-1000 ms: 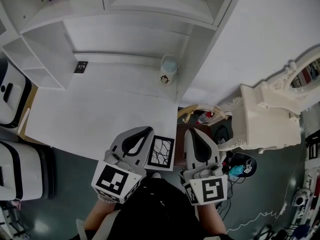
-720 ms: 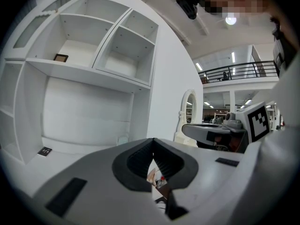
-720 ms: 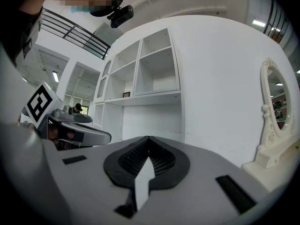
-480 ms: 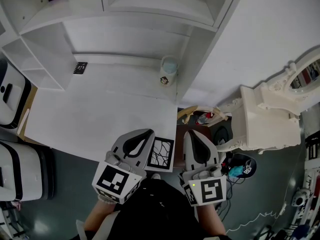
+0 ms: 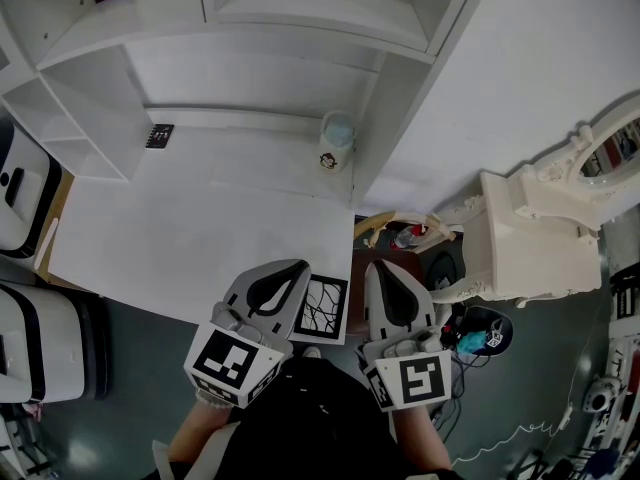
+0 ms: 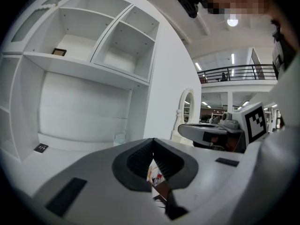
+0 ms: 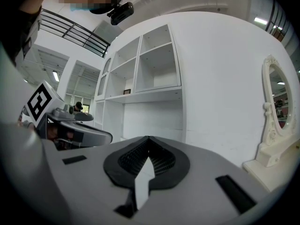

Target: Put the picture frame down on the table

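Little has moved. Left gripper (image 6: 153,142) and right gripper (image 7: 148,139), both clenched empty, flank the picture frame (image 5: 322,306), lower centre; retreat gently, as it seems near the table (image 5: 180,228) edge.

a white table (image 5: 180,238) stands under a white wall unit (image 5: 300,18) of open cubbies, with a smaller set of shelves (image 5: 70,118) at its left end. a pale jar (image 5: 338,140) and a small black card (image 5: 160,134) sit near the table's back edge. right of the unit's broad white side panel (image 5: 520,58) stands an ornate white vanity (image 5: 530,243) with an oval mirror (image 5: 622,140). the floor (image 5: 130,408) is dark grey, with cables (image 5: 505,438) lying at the right. farther off, a railed balcony (image 6: 234,71) runs below bright ceiling lights (image 6: 232,21).
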`<state>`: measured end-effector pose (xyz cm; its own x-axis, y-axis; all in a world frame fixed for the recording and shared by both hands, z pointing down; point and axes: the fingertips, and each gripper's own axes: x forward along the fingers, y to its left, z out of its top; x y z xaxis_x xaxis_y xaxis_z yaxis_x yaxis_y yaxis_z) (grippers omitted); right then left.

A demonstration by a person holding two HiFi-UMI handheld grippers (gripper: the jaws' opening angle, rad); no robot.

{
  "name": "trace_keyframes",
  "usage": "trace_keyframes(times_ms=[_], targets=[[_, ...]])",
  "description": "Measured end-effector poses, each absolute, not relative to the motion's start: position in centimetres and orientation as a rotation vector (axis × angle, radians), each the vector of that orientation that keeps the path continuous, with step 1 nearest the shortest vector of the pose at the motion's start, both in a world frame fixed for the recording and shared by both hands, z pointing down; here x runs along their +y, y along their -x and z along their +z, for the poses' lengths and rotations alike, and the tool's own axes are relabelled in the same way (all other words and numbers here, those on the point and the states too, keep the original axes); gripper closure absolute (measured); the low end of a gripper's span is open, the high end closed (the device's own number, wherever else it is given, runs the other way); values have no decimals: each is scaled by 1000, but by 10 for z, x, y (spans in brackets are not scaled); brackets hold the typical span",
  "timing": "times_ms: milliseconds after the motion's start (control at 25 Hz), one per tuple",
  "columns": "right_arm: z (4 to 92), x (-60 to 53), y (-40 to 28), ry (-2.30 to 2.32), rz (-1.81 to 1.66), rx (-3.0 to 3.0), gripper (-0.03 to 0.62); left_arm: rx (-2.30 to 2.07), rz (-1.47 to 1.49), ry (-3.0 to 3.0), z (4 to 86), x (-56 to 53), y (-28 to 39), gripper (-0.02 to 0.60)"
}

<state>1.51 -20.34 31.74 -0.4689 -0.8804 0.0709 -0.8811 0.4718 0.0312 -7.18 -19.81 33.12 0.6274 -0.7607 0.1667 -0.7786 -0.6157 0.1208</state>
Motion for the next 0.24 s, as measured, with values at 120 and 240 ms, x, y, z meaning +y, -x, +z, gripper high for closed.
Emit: trace_keyframes(times_ms=[120, 240], targets=[[319, -205, -15, -1569, 21, -2628, 592, -1268, 149, -2663, 333, -199, 71, 580], [320, -206, -15, -1564, 29, -2628, 592, -1260, 146, -2662, 336, -199, 70, 580]])
